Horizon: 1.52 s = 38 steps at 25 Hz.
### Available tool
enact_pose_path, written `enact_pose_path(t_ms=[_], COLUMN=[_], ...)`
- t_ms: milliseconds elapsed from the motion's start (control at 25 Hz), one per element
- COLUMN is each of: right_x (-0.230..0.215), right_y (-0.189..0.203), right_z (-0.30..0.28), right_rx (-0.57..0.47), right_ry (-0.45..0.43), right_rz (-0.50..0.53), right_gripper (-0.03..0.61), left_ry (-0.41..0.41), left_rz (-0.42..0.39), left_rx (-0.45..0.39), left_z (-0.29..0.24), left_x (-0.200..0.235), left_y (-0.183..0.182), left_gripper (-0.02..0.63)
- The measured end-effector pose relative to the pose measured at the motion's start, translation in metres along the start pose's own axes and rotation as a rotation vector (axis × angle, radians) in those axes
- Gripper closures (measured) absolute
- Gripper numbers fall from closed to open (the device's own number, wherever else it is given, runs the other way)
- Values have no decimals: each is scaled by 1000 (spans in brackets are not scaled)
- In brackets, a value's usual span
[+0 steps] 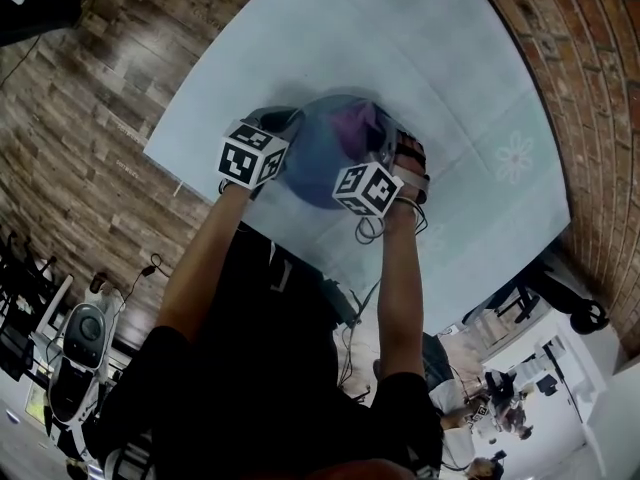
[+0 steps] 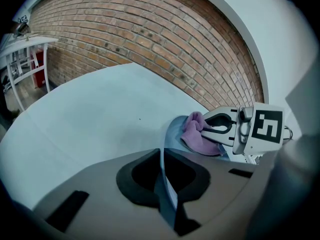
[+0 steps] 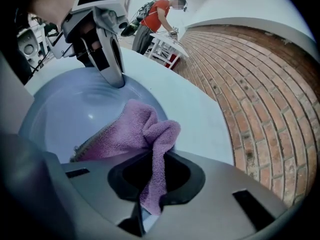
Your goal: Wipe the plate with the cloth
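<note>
- Two claws meet at a blue plate [image 1: 315, 163] in the head view. The plate sits on a pale surface [image 1: 430, 58], close to its near edge, and a purple cloth [image 1: 352, 125] lies on the far part of the plate.
- In the same view the left claw [image 1: 283, 120] reaches the plate's left rim, and the right claw [image 1: 405, 153] comes in at the right side by the cloth. Each claw carries a cube [image 1: 252, 156] printed with black-and-white square markers.
- In the left gripper view, the left claw [image 2: 165, 181] is drawn almost together. Its jaws are clamped on the plate's rim [image 2: 174, 126], which passes edge-on between them.
- Beyond that rim the cloth [image 2: 196, 136] lies bunched on the plate with the right claw [image 2: 222, 125] on it. The cube beside it shows one blocky black marker on white. A brick wall [image 2: 150, 39] stands behind the surface.
- In the right gripper view, the right claw [image 3: 150, 196] is pinched on a fold of the cloth [image 3: 125, 131]. The fold hangs down between the jaws, and the rest spreads over the plate [image 3: 65, 104].
- At the plate's far rim the left claw [image 3: 112, 66] grips the edge. Far behind, a person in a red shirt [image 3: 160, 16] stands at a white rack.
</note>
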State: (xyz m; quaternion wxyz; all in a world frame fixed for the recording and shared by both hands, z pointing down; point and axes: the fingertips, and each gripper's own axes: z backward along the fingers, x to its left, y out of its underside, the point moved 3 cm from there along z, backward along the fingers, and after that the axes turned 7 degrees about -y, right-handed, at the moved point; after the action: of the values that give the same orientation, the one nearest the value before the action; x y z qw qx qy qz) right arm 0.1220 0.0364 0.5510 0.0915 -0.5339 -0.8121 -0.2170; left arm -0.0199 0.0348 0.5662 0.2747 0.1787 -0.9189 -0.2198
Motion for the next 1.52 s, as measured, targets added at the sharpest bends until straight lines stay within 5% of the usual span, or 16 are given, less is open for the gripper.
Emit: enact_pose_path(t_ms=[800, 1520], right_x=[57, 141], right_y=[53, -33], right_z=[41, 49], right_rx=[88, -80], right_ry=[-30, -250], right_rz=[-211, -321], right_gripper=[522, 522], left_ry=[-11, -34], left_rz=[10, 13], left_rx=[-4, -18], left_z=[0, 1], left_x=[1, 3], left_y=[1, 3], left_gripper=[571, 571])
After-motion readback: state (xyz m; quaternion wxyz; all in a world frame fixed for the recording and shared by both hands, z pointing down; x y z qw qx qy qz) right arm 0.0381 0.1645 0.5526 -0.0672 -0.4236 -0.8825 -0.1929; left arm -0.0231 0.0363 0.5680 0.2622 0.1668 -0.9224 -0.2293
